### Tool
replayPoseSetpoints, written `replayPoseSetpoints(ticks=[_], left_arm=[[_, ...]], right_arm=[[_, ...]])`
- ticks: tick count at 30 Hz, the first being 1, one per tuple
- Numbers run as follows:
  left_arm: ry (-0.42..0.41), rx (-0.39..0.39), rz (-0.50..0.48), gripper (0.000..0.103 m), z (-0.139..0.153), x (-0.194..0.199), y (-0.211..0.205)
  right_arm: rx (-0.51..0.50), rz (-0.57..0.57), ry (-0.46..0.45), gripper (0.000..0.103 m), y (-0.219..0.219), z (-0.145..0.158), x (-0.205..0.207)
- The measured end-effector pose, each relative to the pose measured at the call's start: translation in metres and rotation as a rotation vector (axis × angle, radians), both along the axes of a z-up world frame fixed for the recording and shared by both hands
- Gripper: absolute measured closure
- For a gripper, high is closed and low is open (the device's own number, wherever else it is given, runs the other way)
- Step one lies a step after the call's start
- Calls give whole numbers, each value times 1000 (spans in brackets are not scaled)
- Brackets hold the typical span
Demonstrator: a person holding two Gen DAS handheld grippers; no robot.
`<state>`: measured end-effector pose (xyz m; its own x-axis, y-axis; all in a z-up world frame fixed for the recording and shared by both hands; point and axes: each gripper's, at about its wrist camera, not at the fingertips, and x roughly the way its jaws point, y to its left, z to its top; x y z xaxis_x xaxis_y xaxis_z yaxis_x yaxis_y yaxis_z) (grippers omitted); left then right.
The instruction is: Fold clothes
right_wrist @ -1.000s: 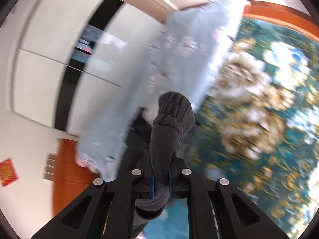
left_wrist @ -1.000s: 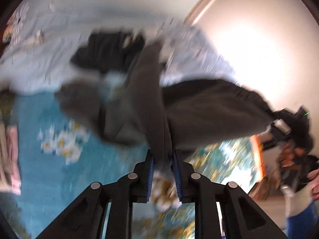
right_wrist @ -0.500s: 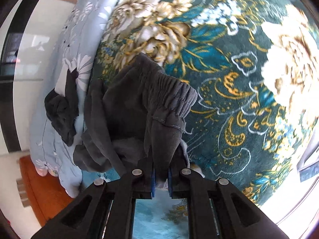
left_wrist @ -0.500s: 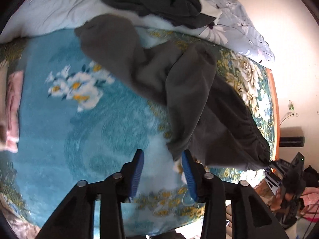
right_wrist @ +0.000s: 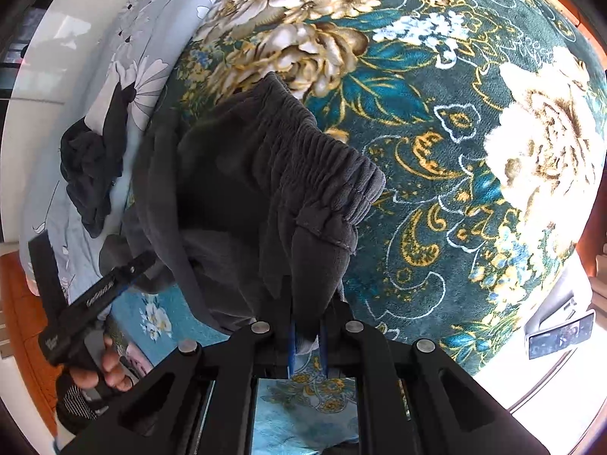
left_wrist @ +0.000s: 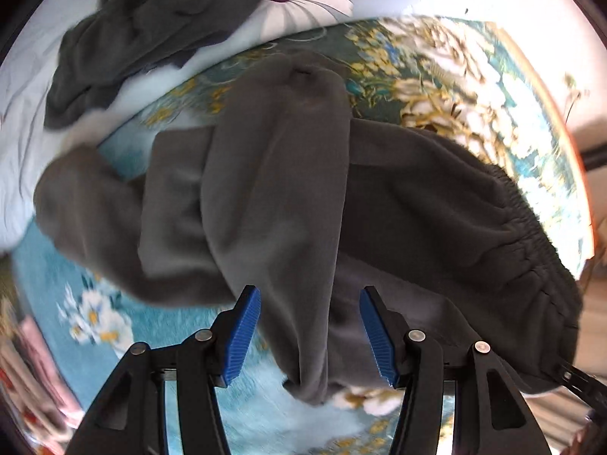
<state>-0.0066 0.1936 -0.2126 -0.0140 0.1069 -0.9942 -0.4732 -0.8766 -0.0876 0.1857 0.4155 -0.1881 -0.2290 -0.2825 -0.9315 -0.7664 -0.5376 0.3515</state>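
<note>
Right gripper clamps the grey trousers at the waistband, while the left gripper's jaws, opening, straddle an unpinched fold on the floral blanket.

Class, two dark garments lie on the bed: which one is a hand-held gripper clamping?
The grey fleece trousers with the elastic waistband, pinched by the right hand-held gripper. The darker crumpled garment lies untouched on the pale floral quilt.

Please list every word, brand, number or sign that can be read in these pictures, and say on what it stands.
None can be read.
Left gripper: light lettering along its black finger, and a small mark on its body, both too blurred to read.
Phone: its screen shows a picture, no legible text.
</note>
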Motion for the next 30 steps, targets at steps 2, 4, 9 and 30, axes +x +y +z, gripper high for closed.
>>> replayPoseSetpoints(ticks=[2,4,9,30], left_arm=[[16,-35,-27,44,-9,-5,10],[31,-75,-39,44,-18,-11,18],[37,-162,-40,44,-41,-28,35],[25,308,681,97,10,20,-232]], right_arm=[[-7,-4,-15,94,3,-6,0],[-23,-14,-31,94,8,-14,0],[-67,-31,-21,94,22,-25,2],[-106,-37,-49,94,36,-39,4]])
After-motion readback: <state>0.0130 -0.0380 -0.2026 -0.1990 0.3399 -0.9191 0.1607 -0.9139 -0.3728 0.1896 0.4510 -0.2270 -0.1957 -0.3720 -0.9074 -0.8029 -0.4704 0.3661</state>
